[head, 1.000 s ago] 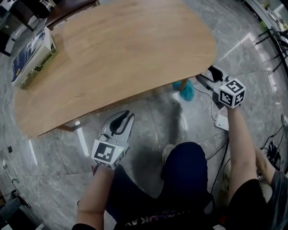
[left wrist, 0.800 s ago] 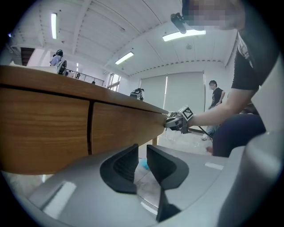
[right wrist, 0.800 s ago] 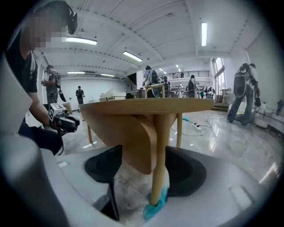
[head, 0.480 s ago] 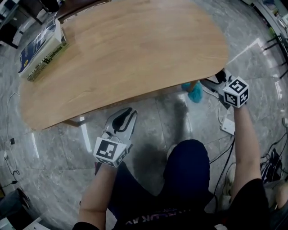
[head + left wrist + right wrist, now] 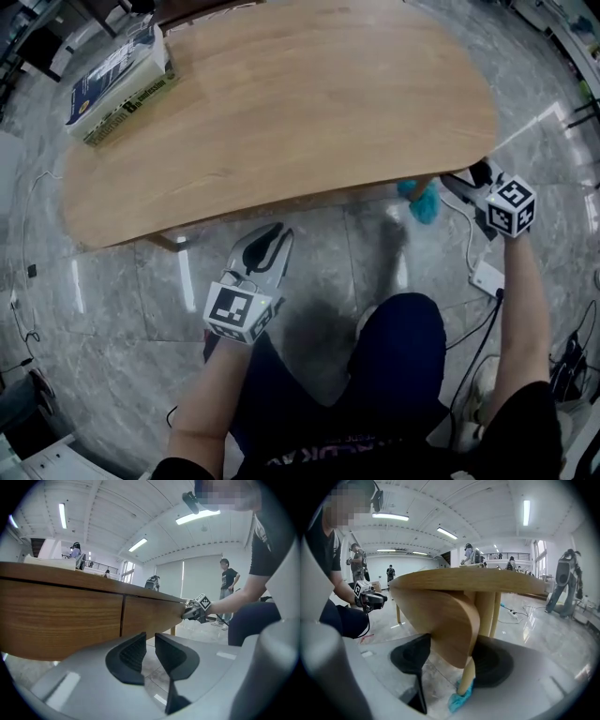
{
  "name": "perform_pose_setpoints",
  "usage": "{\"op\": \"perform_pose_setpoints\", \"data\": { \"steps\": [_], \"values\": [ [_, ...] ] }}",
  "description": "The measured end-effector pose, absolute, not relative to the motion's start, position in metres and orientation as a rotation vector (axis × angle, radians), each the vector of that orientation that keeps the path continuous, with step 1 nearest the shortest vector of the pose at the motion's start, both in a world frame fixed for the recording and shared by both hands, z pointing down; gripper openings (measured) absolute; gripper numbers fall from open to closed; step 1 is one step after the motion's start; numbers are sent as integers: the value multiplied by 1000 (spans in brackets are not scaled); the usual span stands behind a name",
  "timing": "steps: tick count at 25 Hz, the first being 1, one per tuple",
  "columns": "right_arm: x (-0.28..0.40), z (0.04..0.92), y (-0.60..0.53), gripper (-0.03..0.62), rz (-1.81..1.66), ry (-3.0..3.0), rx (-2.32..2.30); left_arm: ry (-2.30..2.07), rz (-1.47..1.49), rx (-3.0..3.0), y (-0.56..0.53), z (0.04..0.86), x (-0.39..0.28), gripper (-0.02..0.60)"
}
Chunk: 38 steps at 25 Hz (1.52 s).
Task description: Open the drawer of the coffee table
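Observation:
The wooden coffee table (image 5: 281,103) fills the top of the head view. Its front apron (image 5: 61,616) shows two panels split by a vertical seam. My left gripper (image 5: 270,236) (image 5: 150,641) hovers just in front of that apron, apart from it. A narrow gap shows between its pads and nothing is in it. My right gripper (image 5: 466,178) (image 5: 454,660) sits at the table's right end. Its wide jaws are closing, with the curved wooden end panel (image 5: 450,616) between them. I cannot see the pads pressing on the panel.
A thick book (image 5: 122,80) lies on the table's far left corner. A blue cloth (image 5: 422,199) (image 5: 461,700) wraps the foot of a table leg (image 5: 487,613). A white power strip (image 5: 489,277) and cables lie on the marble floor at the right. Several people stand in the background.
The head view has shifted, so the table and book sit further right. My left gripper slid a little along the front edge. My right gripper stays at the table's right end.

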State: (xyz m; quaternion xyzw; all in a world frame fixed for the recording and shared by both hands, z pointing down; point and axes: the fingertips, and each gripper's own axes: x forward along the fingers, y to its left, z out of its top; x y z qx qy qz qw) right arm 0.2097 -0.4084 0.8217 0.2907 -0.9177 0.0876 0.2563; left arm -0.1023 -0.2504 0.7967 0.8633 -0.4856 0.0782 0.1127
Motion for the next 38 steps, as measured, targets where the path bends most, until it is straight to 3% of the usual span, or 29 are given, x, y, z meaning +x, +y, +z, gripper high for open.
{"op": "perform_pose_setpoints", "data": {
  "steps": [9, 16, 19, 27, 38],
  "values": [
    [211, 824, -391, 244, 232, -2480, 711, -1508, 240, 2502, -248, 798, -130, 91],
    [214, 824, -389, 244, 235, -2476, 716, -1478, 245, 2519, -257, 797, -126, 196],
    [219, 823, -376, 239, 249, -2472, 687, -1468, 249, 2545, -263, 794, -119, 210],
    [223, 822, -364, 241, 216, -2470, 740, -1449, 169, 2597, -268, 778, -108, 212],
    [223, 825, -354, 252, 236, -2469, 757, -1434, 212, 2587, -256, 776, -107, 150]
  ]
}}
